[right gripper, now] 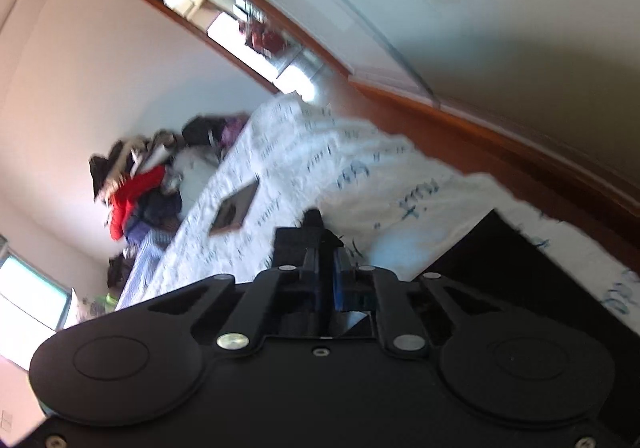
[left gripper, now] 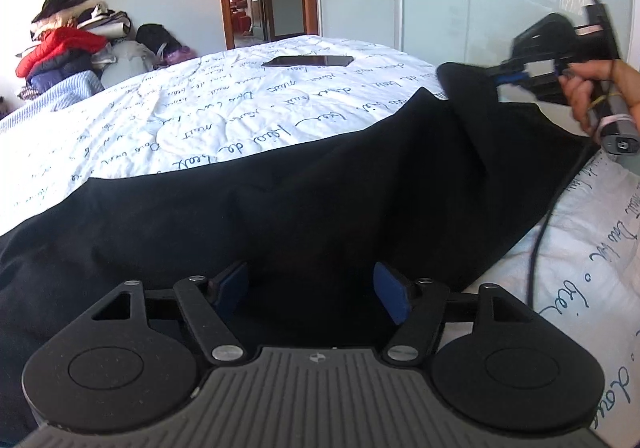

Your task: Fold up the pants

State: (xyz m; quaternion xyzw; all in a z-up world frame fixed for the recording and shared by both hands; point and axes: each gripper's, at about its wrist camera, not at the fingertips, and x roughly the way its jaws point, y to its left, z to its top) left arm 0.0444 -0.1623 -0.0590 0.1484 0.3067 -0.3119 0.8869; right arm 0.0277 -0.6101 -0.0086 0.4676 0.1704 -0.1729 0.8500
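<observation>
1. The left gripper (left gripper: 312, 288) sits low over the near edge of the black pants (left gripper: 280, 200). Its jaws stand wide apart, and its blue pads (left gripper: 394, 294) press on nothing; dark cloth lies between and just beyond them.
2. The right gripper (left gripper: 506, 75), held by a hand (left gripper: 588, 88), is pinched closed on a raised corner of the pants at the far right of the left wrist view. In its own view the right gripper's fingers are drawn together with dark fabric bunched at the tips, though blur hides the exact bite.
3. The pants lie spread on the white bedspread (left gripper: 208, 104), which is printed with script. Their long axis runs roughly left to right across the left wrist view, so the left gripper faces it broadside.
4. From the lifted corner the cloth slopes down toward the left gripper, which is nearer the flat, unheld part.
5. Likely next: the left gripper closes on the near edge, so that both ends can be carried over together.
6. A phone (left gripper: 308, 61) lies beyond on the bedspread, well apart from the pants.
</observation>
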